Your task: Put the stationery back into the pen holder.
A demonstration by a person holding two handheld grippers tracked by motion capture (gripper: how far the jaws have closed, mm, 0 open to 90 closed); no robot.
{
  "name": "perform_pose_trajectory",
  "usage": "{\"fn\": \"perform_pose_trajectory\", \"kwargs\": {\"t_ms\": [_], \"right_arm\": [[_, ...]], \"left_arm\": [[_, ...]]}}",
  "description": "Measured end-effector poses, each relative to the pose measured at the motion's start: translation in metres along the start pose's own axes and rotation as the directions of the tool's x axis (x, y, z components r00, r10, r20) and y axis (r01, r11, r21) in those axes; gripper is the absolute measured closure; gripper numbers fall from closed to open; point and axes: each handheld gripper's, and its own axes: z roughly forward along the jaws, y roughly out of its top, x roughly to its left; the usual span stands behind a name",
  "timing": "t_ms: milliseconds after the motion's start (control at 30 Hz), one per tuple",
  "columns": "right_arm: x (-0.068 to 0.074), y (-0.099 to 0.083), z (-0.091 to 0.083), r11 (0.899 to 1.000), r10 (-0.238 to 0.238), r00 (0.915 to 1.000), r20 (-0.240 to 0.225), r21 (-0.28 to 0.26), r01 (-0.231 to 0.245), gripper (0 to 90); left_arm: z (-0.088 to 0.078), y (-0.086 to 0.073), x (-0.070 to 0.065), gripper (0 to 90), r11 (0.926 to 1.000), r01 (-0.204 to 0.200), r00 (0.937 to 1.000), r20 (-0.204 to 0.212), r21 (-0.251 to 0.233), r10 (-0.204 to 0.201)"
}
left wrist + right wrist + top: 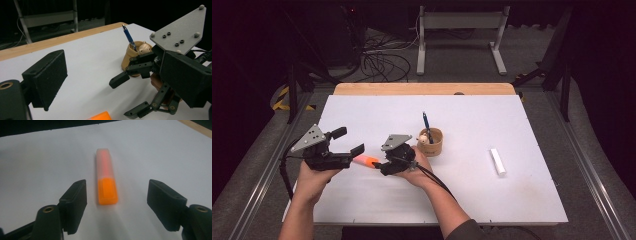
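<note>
Orange highlighter (107, 180), blue pen (426, 122), tan cup (433, 145), white table (512, 190).

Even overhead light makes my white bench (472, 190) bright, while the room beyond its far edge sinks into black. Shadows are faint. My right gripper view is soft; the orange highlighter (106, 180) blurs at its far end.

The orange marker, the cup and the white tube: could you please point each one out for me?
orange marker (107, 191), right gripper view, on its orange end.
cup (433, 146), high view, on its front wall.
white tube (498, 161), high view, on its middle.
</note>
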Motion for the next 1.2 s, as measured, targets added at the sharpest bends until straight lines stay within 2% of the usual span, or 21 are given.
{"fn": "perform_pose_trajectory", "kwargs": {"t_ms": [400, 633, 1200], "right_arm": [[0.002, 0.006, 0.019, 0.999, -0.037, 0.9988, -0.032, 0.029, 0.038, 38.9], [-0.002, 0.011, 0.026, 0.998, -0.049, 0.9978, -0.044, 0.039, 0.051, 42.0], [-0.007, 0.009, 0.044, 0.99, -0.072, 0.9913, -0.11, 0.112, 0.084, 51.0]], "left_arm": [[-0.002, 0.0, 0.003, 8.3, 1.0, 0.002, 1.0, -0.003, -0.004, -0.002], [-0.001, -0.002, 0.005, 8.4, 1.0, 0.008, 1.0, -0.002, 0.0, -0.008], [-0.003, -0.003, 0.006, 8.5, 0.9998, 0.019, 0.9998, 0.001, -0.002, -0.019]]}}
